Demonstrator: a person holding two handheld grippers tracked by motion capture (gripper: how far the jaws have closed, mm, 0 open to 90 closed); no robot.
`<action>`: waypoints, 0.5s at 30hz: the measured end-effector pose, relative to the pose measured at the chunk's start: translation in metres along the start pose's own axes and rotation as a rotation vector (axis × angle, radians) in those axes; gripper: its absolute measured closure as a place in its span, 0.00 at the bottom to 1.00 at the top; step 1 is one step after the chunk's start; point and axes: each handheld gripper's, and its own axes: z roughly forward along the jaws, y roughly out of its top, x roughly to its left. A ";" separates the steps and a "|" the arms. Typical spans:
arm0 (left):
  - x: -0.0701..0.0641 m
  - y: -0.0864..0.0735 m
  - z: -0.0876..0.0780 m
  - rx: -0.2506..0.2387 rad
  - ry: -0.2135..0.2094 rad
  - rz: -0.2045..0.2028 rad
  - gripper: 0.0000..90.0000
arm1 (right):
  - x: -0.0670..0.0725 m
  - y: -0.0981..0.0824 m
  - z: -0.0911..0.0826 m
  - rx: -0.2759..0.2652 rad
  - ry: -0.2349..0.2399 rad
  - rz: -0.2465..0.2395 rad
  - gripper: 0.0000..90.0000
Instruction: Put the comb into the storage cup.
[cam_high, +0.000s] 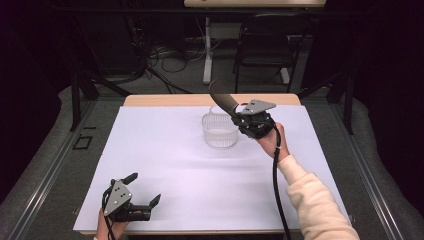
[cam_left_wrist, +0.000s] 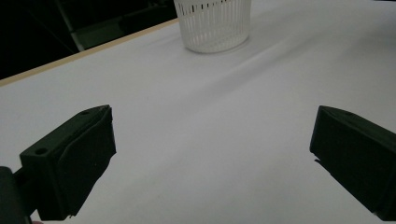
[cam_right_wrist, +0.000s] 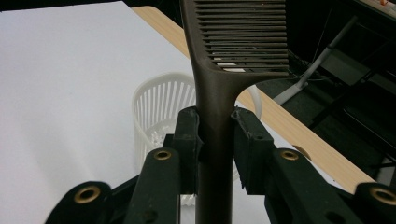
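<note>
Right tongs (cam_high: 239, 116), just right of centre in the high view, pinch the handle of a dark brown comb (cam_high: 222, 100); handle clamped between both pads, comb rising up-left from them, tilted, held in the air over the right rim of the white slatted basket (cam_high: 220, 131). In the right gripper view the comb (cam_right_wrist: 219, 93) runs up the middle of the frame; its toothed head is cut off by the top edge, its handle end by the bottom edge. The basket (cam_right_wrist: 156, 107) sits behind the handle, partly hidden by it and by the tongs (cam_right_wrist: 218, 140); contents hard to make out.

Left tongs (cam_high: 142, 189), lower left of the high view, spread wide, nothing between them, low over the white tabletop (cam_high: 165, 170); the hand below is cut off by the bottom edge. In the left gripper view the basket (cam_left_wrist: 215, 25) stands at top centre, its rim cut off by the frame
</note>
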 end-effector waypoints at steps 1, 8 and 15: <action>0.000 0.000 0.000 -0.001 -0.001 -0.002 0.00 | 0.000 0.000 0.001 0.000 0.000 -0.004 0.81; 0.000 0.000 0.000 -0.001 -0.004 -0.005 0.00 | -0.001 0.006 0.008 0.005 0.001 -0.023 0.81; 0.001 0.000 0.001 0.000 -0.004 -0.003 0.00 | 0.000 0.013 0.014 0.002 -0.001 -0.042 0.81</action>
